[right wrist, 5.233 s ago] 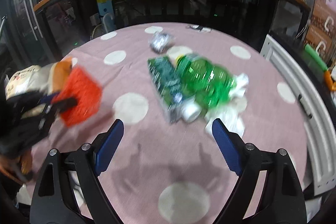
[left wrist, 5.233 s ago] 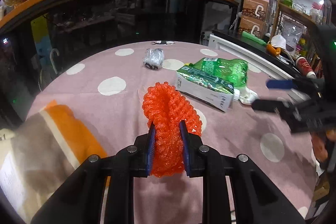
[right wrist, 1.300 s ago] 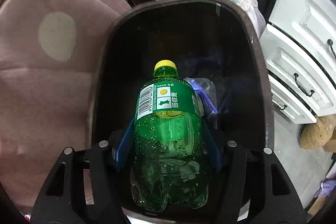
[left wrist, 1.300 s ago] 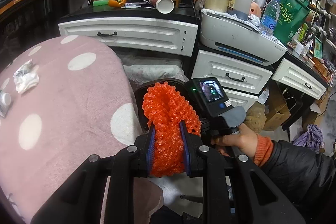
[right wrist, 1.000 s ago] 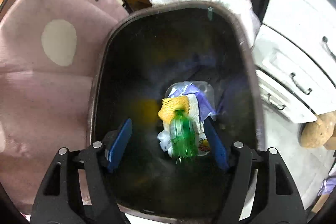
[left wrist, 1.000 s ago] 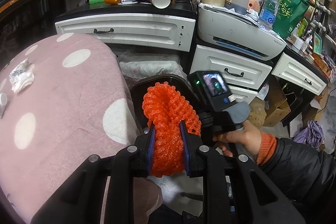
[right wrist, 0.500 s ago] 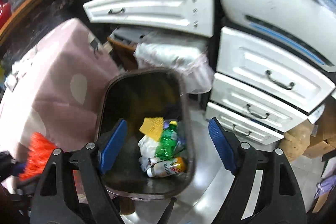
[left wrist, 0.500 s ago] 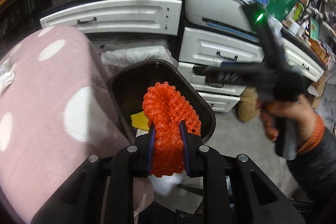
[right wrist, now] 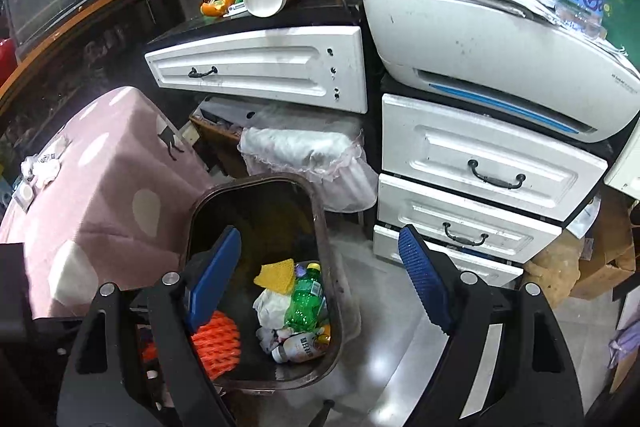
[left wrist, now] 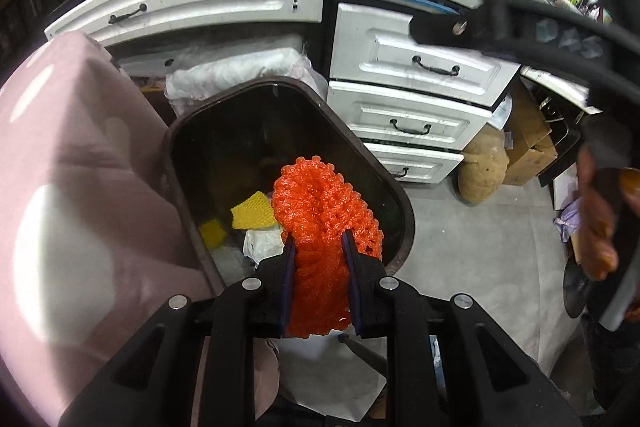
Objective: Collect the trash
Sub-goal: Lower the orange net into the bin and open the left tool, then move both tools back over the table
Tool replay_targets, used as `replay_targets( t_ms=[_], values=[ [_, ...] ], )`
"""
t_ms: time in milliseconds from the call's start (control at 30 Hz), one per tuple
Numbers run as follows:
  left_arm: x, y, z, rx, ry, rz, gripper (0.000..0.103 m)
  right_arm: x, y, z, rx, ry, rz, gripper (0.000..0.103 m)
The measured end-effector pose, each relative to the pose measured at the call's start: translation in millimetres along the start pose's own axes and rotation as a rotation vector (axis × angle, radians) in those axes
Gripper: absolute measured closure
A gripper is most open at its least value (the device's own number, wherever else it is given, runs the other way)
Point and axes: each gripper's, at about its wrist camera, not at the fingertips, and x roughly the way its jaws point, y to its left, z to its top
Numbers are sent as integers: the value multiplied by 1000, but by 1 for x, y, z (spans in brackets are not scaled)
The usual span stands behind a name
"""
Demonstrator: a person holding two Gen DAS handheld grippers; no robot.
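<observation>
Two tongs noted: the left tongs [left wrist: 318,247] are clamped on the orange foam net [left wrist: 326,211] above the dark trash bin [left wrist: 404,203], while the right tongs [right wrist: 320,273] stand wide apart, empty, higher over the same bin beside the pink-clothed counter [right wrist: 116,167].

Left claw [left wrist: 318,247]: matte black plastic arms, silver round screws, thin blue ribbed pads. Right claw [right wrist: 320,267]: same black frame, blue ribbed pads, silver screws.
</observation>
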Motion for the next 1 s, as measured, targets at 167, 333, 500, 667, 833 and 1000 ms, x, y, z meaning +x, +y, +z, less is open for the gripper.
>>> replay_targets(
  t_ms=[167, 333, 500, 667, 833, 1000],
  values=[
    [18, 0, 3, -6, 40, 7, 80, -4, 0, 1, -1, -21, 2, 22],
    [33, 2, 5, -13, 50, 33, 76, -6, 0, 0, 3, -31, 7, 22],
    [35, 4, 5, -20, 39, 39, 38, -7, 2, 0, -6, -35, 1, 21],
    [29, -1, 4, 5, 7, 40, 14, -10, 1, 2, -5, -57, -6, 17],
    [20, -5, 2, 5, -12, 31, 11, -12, -1, 3, -4, -66, -13, 15],
    [2, -12, 0, 16, -40, 20, 11, -14, -3, 3, 1, -82, -13, 12]
  ],
)
